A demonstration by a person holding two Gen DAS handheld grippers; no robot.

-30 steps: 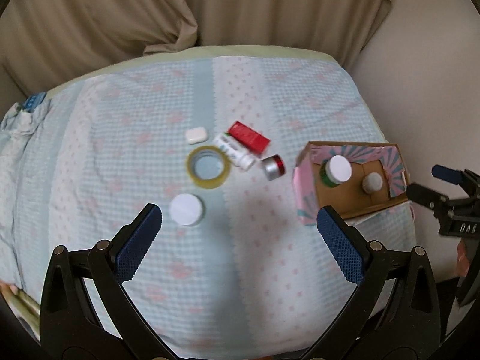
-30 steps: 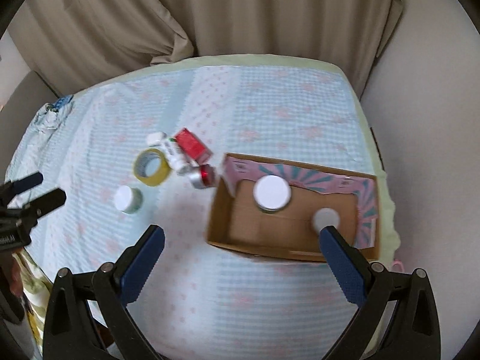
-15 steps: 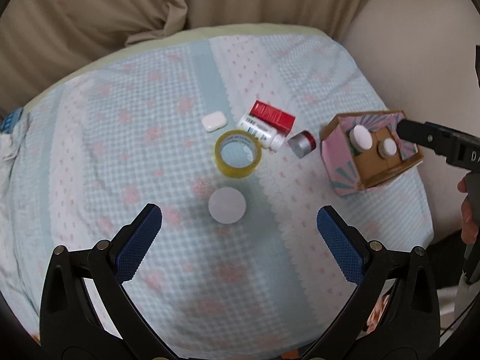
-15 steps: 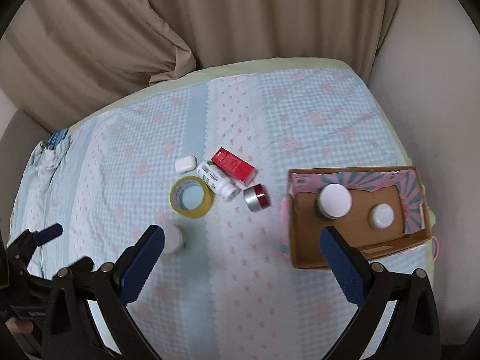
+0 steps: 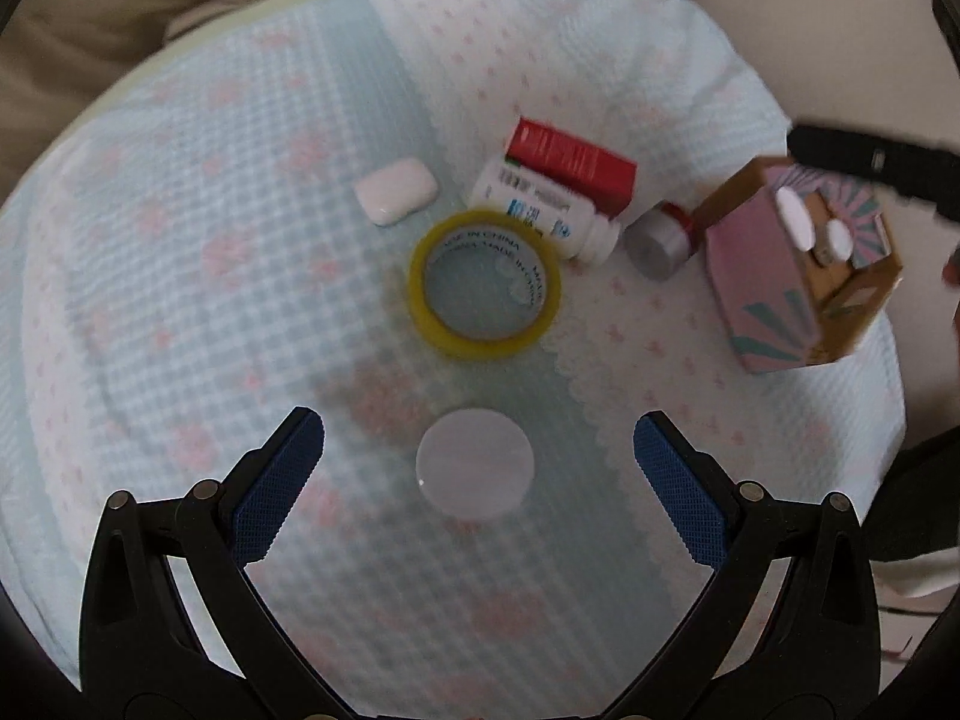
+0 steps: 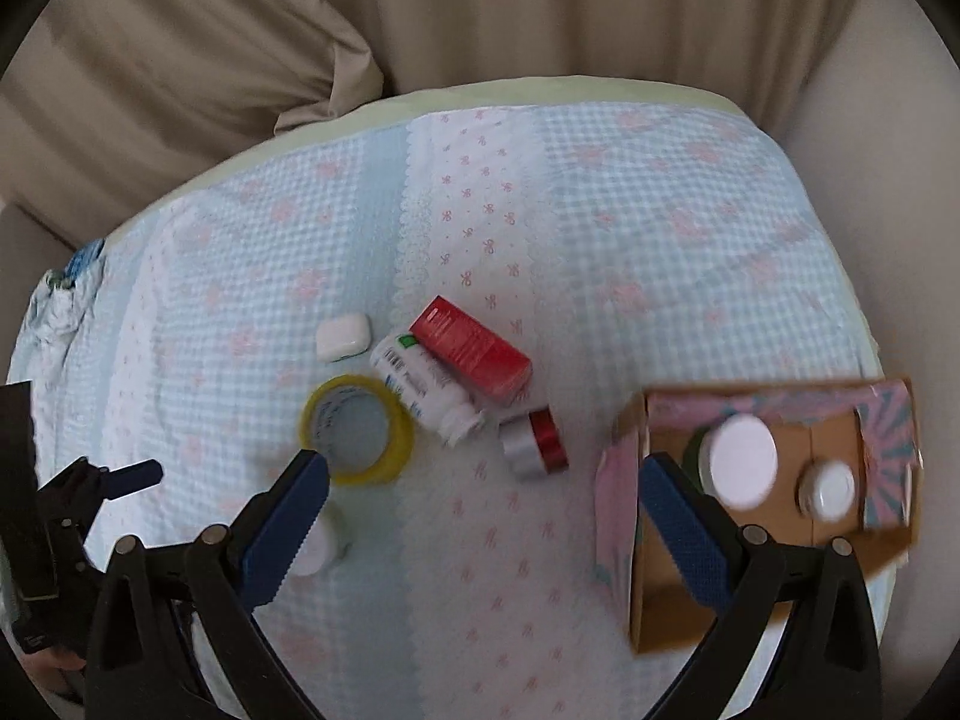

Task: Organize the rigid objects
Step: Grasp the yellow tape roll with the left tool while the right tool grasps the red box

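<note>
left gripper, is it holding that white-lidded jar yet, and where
Nothing is held. The left gripper is open, its fingers apart on either side of the white-lidded jar, not touching it. The right gripper is open and empty too.

Both grippers wide open.

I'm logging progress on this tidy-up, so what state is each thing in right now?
Left gripper: open, empty, above the white-lidded round jar.
Right gripper: open, empty.
Pink-patterned cardboard box: open-topped, holding two white-lidded jars.
Yellow tape roll: lying flat.
White pill bottle: on its side, capped.
Red carton: lying flat.
Small white case: closed.
Silver-and-red tin: on its side.
</note>
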